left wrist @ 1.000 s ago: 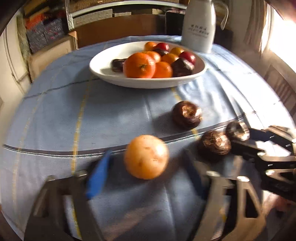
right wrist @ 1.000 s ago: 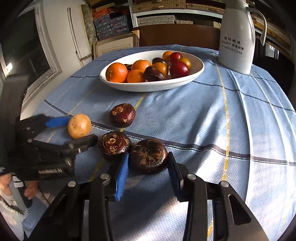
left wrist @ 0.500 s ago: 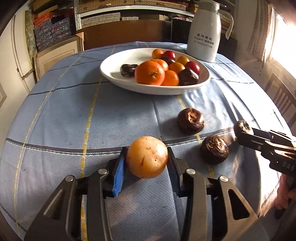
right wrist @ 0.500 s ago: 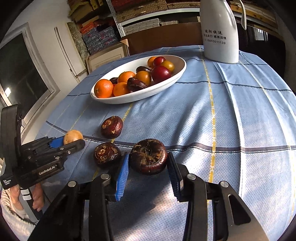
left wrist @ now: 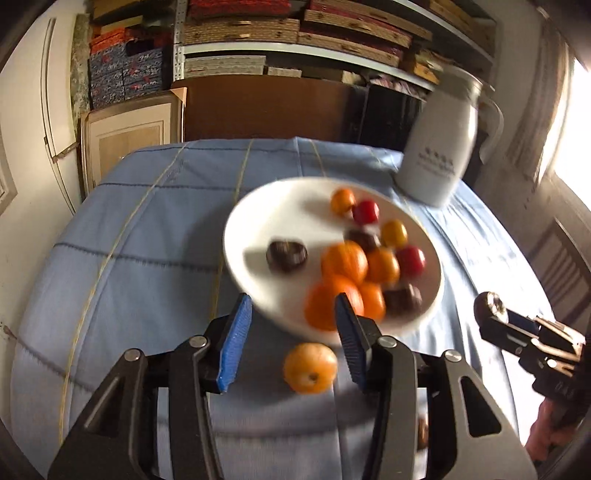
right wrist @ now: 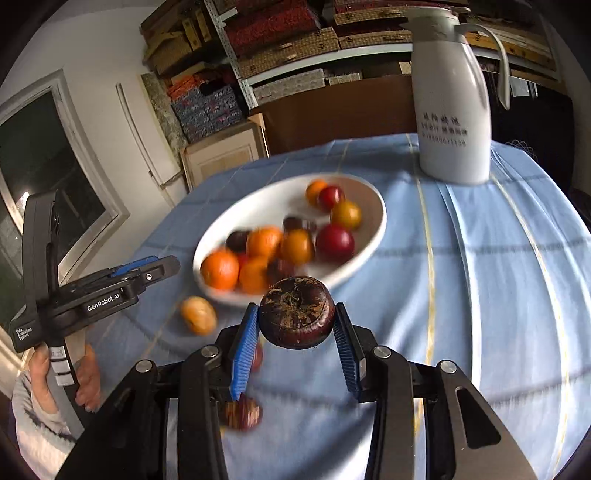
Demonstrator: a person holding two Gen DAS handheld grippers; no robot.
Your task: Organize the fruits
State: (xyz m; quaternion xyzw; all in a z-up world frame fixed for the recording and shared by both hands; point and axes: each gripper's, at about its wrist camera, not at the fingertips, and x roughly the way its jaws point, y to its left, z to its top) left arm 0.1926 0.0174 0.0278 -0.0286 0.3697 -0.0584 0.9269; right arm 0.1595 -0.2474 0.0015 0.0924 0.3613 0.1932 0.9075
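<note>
You're in a home room doubling as storage: a round table under a blue checked cloth [right wrist: 480, 295], with a white thermos jug [right wrist: 452, 110] at its far edge. Behind the table, shelves [left wrist: 295, 33] hold stacked woven boxes, and left of it stands a white door [right wrist: 136, 129]

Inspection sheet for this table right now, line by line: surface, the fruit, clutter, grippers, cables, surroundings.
Surface: blue cloth with yellow lines, over a table.
Job's things: white bowl holding orange, red and dark fruits; yellow-orange fruit loose on the cloth near the bowl; two blurred dark fruits on the cloth under the right gripper.
Clutter: white jug behind the bowl.
Grippers: left gripper opening, pads not touching the yellow-orange fruit; right gripper shut on a dark brown fruit, held above the cloth.
Cables: nothing seen.
Surroundings: shelves of stacked boxes, window.
</note>
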